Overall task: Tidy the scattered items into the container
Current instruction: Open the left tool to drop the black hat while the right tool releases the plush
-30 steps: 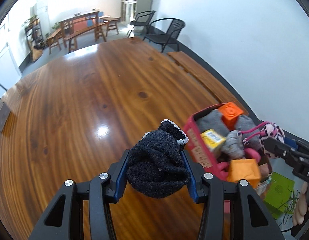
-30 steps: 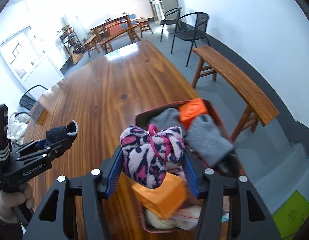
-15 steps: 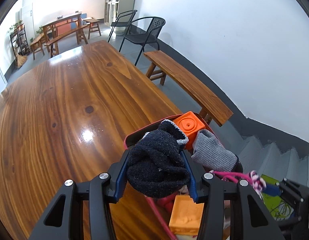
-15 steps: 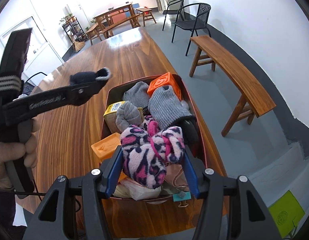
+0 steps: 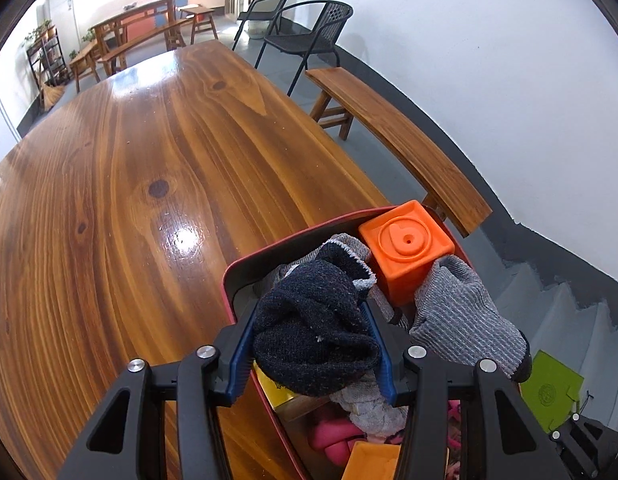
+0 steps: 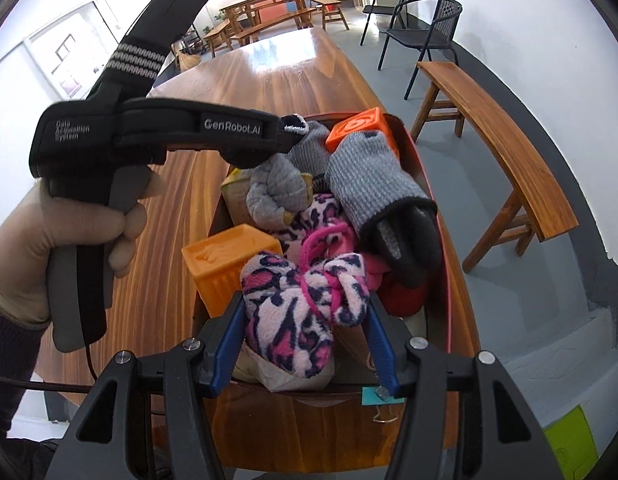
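The dark sock [image 5: 315, 330], rolled and fuzzy, now hangs over the red bin [image 5: 245, 268] instead of the table [image 5: 109, 200], pinched by the left gripper [image 5: 315, 344]. The right gripper [image 6: 305, 320] clamps a pink spotted sock [image 6: 305, 312] lower over the bin.

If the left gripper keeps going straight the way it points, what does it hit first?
Probably the heap in the red container. The left gripper, its jaws shut on the dark sock, points down into it, most likely at the grey rolled sock beside the orange cube. Depth is unclear.
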